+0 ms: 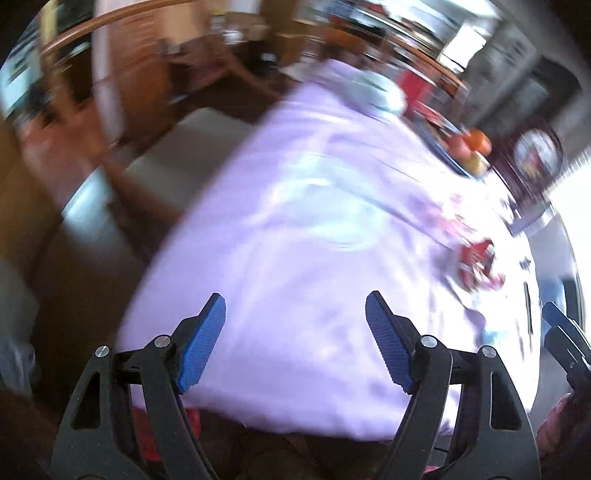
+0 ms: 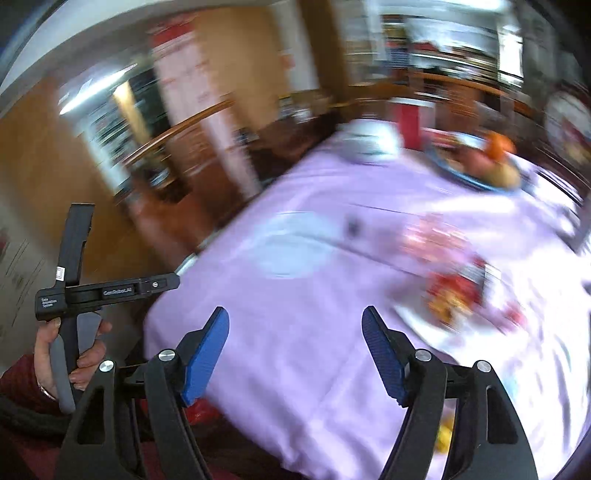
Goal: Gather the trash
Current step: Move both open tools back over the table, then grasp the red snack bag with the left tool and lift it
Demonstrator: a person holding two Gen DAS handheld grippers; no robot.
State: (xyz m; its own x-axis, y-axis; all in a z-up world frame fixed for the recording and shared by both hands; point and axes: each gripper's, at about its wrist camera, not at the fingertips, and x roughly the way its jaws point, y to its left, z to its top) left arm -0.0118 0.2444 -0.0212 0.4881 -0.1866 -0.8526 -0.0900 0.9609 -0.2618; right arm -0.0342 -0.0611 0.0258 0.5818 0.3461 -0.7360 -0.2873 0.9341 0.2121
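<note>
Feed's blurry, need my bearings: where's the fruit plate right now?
In the right wrist view the fruit plate sits at the table's far right end, on the lilac tablecloth, just right of a white bundle.

- A table under a pale lilac cloth (image 2: pixel 295 362) fills most of both wrist views; creases run across the fabric.
- Warm brown wooden panelling (image 2: pixel 236 55) lines the wall behind it, heavily blurred.
- A curved wooden rail (image 1: pixel 122 18) arcs across the upper left of the left wrist view.
- A grey cushioned seat (image 1: pixel 177 155) stands just beside the table's left edge.
- Strong white daylight (image 1: pixel 576 221) floods in from the right, washing out that side of the cloth.
- A dark wooden chair back (image 1: pixel 532 166) stands at the table's far right side.
</note>
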